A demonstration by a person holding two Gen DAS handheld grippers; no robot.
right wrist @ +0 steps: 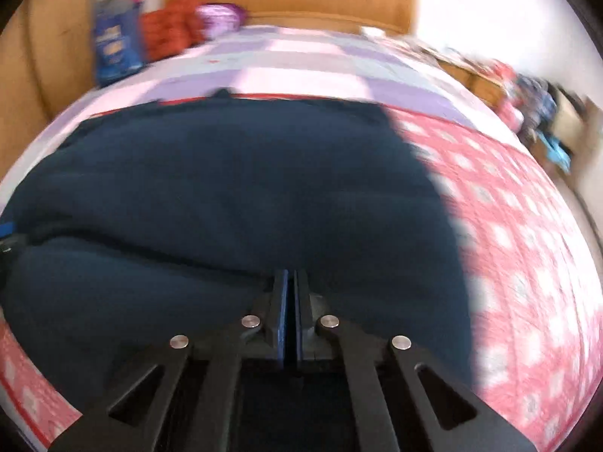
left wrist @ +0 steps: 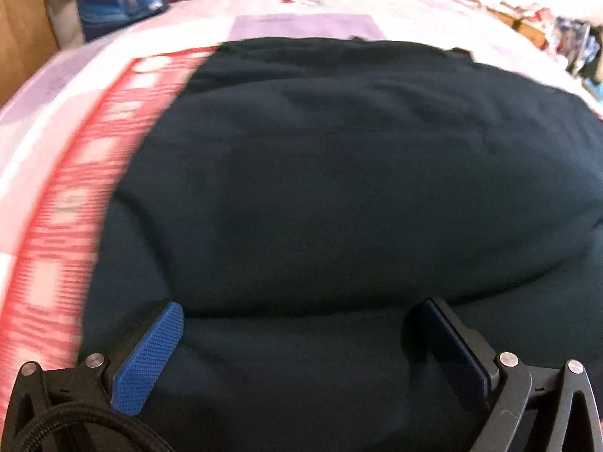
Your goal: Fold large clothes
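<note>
On pink quilt (right wrist: 527, 245): dark garment (left wrist: 339, 188); wooden headboard (right wrist: 290, 0) behind

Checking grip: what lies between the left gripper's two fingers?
Only the dark garment; the left gripper stands open over it, pads not pressing, seen in the left wrist view.

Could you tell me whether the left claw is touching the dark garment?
Cannot tell. In the left wrist view the left claw stands open over the dark garment, but neither contact nor a gap shows plainly.
</note>
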